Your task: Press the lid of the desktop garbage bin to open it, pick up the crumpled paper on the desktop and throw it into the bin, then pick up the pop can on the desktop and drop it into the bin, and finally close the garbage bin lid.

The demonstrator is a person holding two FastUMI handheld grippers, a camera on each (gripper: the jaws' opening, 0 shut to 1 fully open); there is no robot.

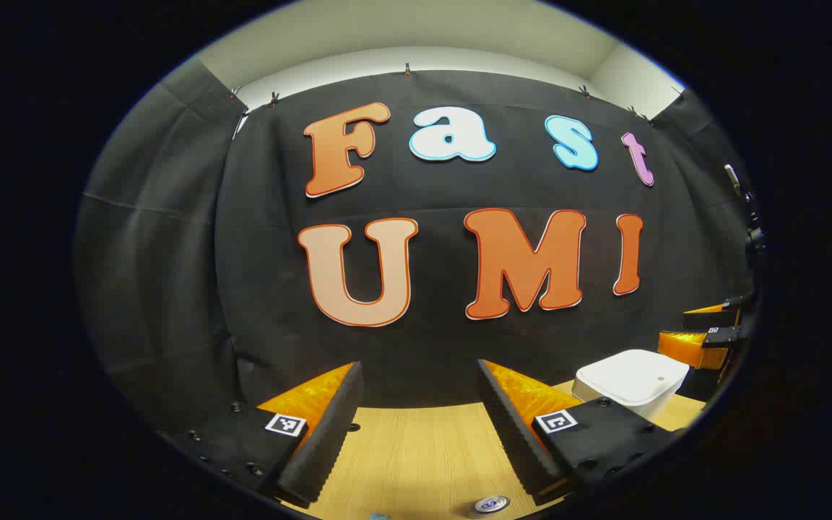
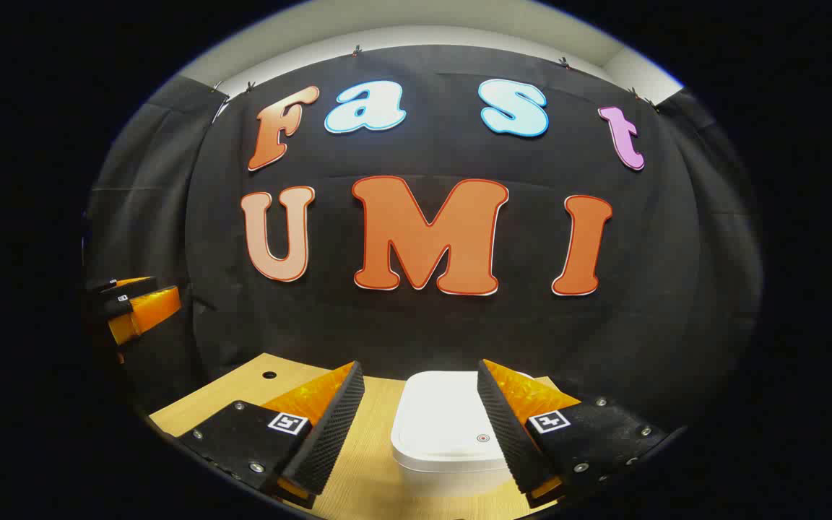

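The white desktop bin (image 2: 445,433) stands on the wooden table (image 2: 369,440) with its lid down; a small round button (image 2: 483,438) shows near the lid's front edge. My right gripper (image 2: 420,367) hovers open just above and in front of it, its fingers on either side of the lid without touching. In the left gripper view the bin (image 1: 633,381) sits off to the right. My left gripper (image 1: 419,368) is open over bare table (image 1: 416,448). The silver top of the pop can (image 1: 492,503) shows below its fingers at the lower edge.
The black cloth wall closes the table's far side right behind the bin. A small dark hole (image 2: 269,375) marks the table's far left part. The right gripper (image 1: 674,326) hangs beyond the bin; the left gripper (image 2: 163,290) shows at the far left.
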